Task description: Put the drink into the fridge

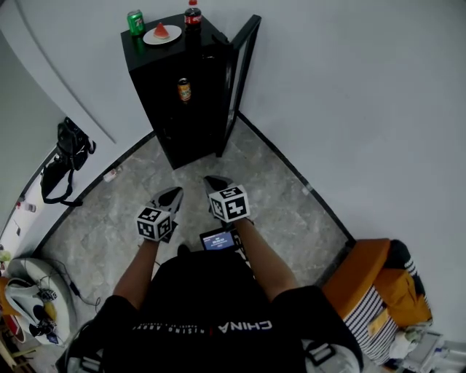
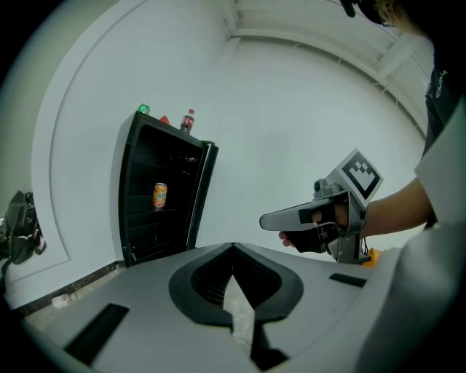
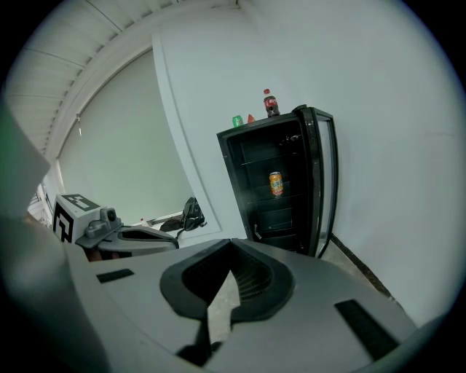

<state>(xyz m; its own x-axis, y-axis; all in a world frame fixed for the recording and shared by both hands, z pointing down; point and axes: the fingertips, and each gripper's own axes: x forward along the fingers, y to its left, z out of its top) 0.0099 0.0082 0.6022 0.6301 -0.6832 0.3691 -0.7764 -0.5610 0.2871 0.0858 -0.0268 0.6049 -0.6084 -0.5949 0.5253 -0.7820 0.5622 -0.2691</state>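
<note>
Head view: left gripper [image 1: 175,192] and right gripper [image 1: 210,180] both closed on nothing; orange can [image 1: 184,89] on fridge [image 1: 149,87] shelf, cola bottle [image 1: 192,14] on top, well ahead of fingers [image 1: 169,202]; bottle near plate [image 1: 150,37], clumsy grab could topple it.

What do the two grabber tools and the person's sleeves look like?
The left gripper and right gripper are grey, pointed two-jaw tools with black-lined hollows between the jaws. Each carries a white cube printed with black square markers. The person wears a black short-sleeved shirt.
</note>
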